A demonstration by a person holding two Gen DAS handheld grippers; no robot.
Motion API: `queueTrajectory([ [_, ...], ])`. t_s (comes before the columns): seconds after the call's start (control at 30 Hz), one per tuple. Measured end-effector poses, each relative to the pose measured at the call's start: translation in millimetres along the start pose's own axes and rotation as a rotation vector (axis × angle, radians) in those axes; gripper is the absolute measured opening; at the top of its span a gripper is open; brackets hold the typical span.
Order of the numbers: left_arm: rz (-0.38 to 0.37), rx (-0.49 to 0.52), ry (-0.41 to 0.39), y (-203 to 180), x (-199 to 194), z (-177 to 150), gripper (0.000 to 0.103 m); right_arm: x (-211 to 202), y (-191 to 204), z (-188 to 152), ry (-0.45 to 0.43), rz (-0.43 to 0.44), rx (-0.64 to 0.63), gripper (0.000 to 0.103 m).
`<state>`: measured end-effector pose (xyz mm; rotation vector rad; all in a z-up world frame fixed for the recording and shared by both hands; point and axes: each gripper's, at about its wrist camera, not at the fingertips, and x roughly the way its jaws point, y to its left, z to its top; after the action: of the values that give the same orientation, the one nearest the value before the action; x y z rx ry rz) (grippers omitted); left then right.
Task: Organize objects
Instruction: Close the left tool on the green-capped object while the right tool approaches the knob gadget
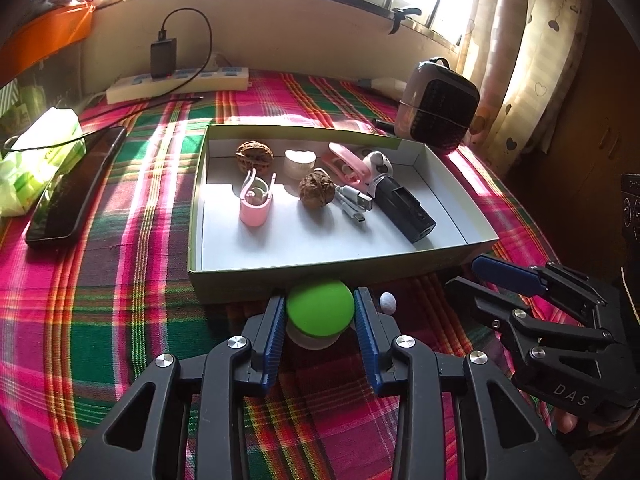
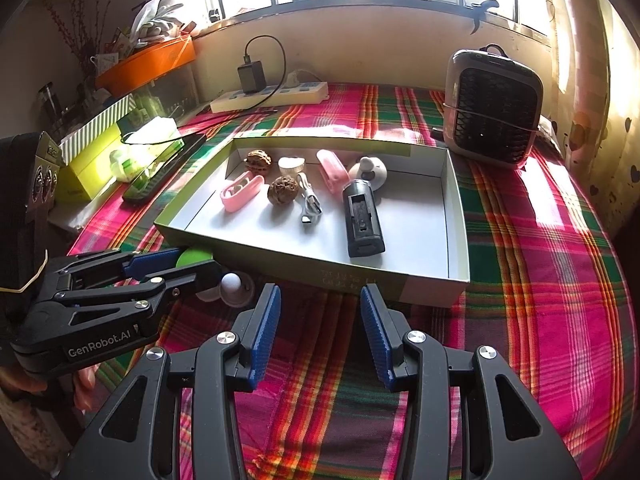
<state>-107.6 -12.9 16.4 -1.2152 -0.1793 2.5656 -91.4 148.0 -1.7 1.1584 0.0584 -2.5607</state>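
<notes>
A shallow white box (image 1: 476,226) (image 2: 456,208) lies on the plaid cloth. It holds two walnuts (image 1: 316,190) (image 2: 283,190), a pink clip (image 1: 256,200), a white cable (image 1: 354,202), a black rectangular device (image 1: 404,210) (image 2: 362,220), a pink case (image 1: 346,164) and small white pieces. My left gripper (image 1: 320,312) (image 2: 180,266) is closed on a green-topped round object (image 1: 320,308) (image 2: 194,257) just in front of the box's near wall. A small white knob (image 1: 387,303) (image 2: 232,282) sits beside it. My right gripper (image 2: 320,312) (image 1: 472,276) is open and empty, right of the left one.
A small brown fan heater (image 1: 438,106) (image 2: 494,110) stands at the back right. A power strip with a black charger (image 1: 176,80) (image 2: 268,94) lies at the back. A black phone (image 1: 76,188) and a green tissue pack (image 1: 36,156) are on the left.
</notes>
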Motion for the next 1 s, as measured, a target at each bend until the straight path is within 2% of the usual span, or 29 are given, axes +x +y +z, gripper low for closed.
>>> queueTrajectory([
  [0.73, 0.081, -0.050, -0.013, 39, -23, -13, 0.031, 24, 37, -1, 0.056, 0.059, -0.061, 0.043],
  [1.0, 0.058, -0.054, -0.015, 45, -23, -14, 0.032, 38, 48, 0, 0.083, 0.056, -0.087, 0.043],
])
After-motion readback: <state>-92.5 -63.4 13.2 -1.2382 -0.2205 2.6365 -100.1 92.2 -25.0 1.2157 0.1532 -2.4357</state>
